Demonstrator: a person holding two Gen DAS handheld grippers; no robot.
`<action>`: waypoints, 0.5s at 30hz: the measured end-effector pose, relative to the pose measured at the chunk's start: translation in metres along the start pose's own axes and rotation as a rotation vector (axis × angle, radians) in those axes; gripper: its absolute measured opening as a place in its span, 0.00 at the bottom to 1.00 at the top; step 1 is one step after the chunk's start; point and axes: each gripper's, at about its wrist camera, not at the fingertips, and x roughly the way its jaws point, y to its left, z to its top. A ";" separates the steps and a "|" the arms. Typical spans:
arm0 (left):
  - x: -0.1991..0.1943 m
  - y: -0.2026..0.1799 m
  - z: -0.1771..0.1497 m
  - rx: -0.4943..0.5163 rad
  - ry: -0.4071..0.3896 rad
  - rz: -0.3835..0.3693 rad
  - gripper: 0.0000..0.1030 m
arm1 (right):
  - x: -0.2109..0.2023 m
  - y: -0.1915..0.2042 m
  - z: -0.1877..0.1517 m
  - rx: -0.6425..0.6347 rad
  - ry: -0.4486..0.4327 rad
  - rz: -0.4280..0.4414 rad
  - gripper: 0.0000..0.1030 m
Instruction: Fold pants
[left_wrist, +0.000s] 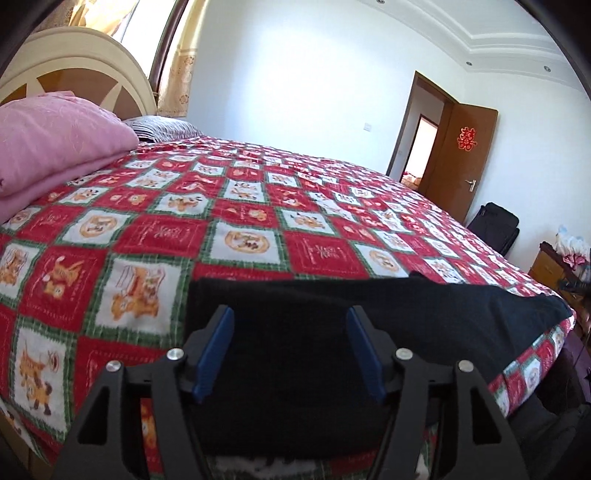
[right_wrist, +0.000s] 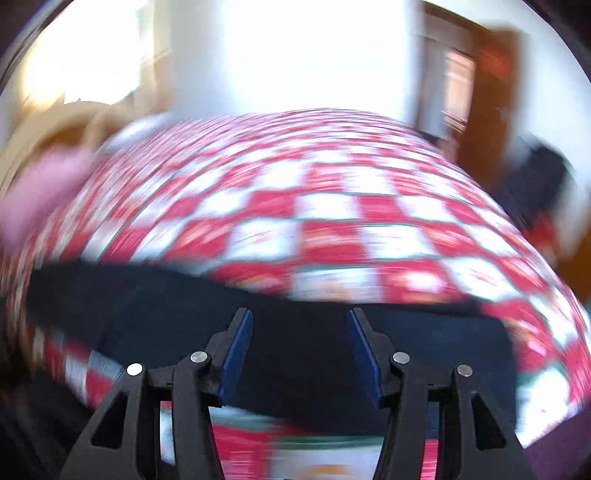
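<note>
The black pants (left_wrist: 369, 317) lie flat along the near edge of the bed, on a red, white and green checked bedspread (left_wrist: 236, 206). My left gripper (left_wrist: 290, 314) is open, just above the pants' left end, its blue pads (left_wrist: 218, 347) wide apart and empty. In the right wrist view, which is motion-blurred, the pants (right_wrist: 155, 306) stretch across the frame. My right gripper (right_wrist: 300, 315) is open above them, with nothing between its blue pads (right_wrist: 238, 350).
A folded pink quilt (left_wrist: 48, 144) and a striped pillow (left_wrist: 162, 127) sit at the bed's head by a cream headboard (left_wrist: 74, 62). An open wooden door (left_wrist: 461, 158), a black bag (left_wrist: 495, 225) and a bedside cabinet (left_wrist: 550, 269) stand beyond the bed's right side.
</note>
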 end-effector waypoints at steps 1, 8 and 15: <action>0.003 0.000 0.002 0.003 0.002 0.019 0.64 | -0.005 -0.034 0.006 0.090 -0.010 -0.047 0.53; 0.022 0.022 -0.003 -0.070 0.060 0.110 0.64 | 0.023 -0.146 0.015 0.368 0.178 -0.070 0.53; 0.021 0.032 -0.013 -0.111 0.077 0.116 0.69 | 0.041 -0.154 0.005 0.398 0.237 0.009 0.18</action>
